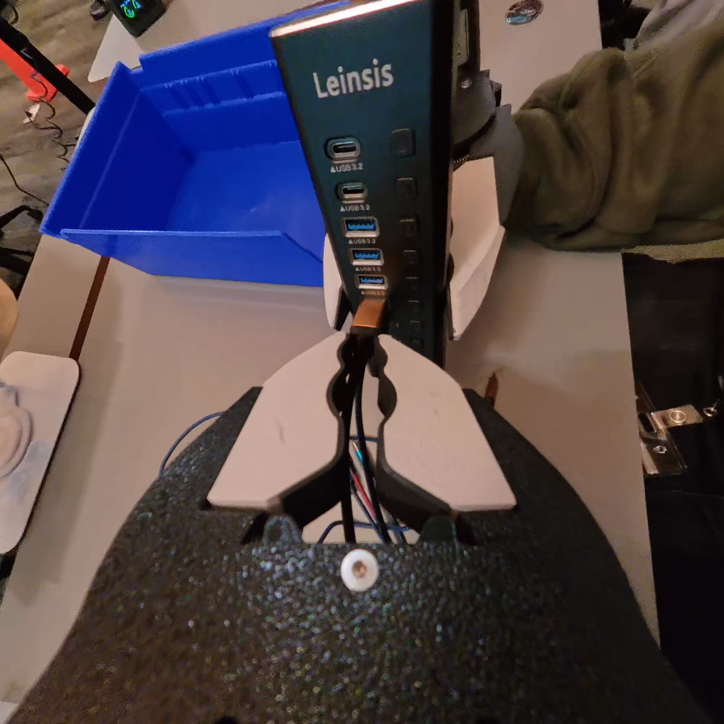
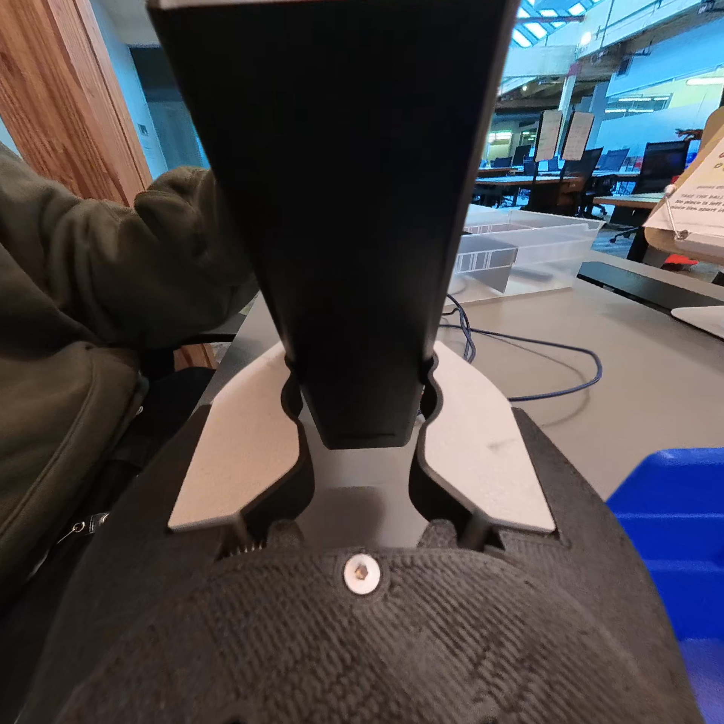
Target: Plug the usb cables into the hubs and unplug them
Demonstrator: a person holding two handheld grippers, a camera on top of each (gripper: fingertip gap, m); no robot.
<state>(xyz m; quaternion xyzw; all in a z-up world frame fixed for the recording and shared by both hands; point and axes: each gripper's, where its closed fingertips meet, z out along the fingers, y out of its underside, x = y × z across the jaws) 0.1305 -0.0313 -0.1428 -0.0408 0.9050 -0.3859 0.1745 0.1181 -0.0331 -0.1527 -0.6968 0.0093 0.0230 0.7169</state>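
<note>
A black multi-port USB hub stands upright above the table. My right gripper is shut on its lower end, and in the right wrist view I see only the hub's dark back. The right gripper's white fingers show on both sides of the hub in the left wrist view. My left gripper is shut on a dark cable just behind its copper-coloured USB plug. The plug's tip meets the port below three blue USB ports; how deep it sits is hidden.
A blue bin stands behind the hub on the grey table and shows in the right wrist view. A thin blue cable trails over the table. A clear tray sits farther off. A green sleeve is at right. Both grippers' tips are close together, under 4 cm apart.
</note>
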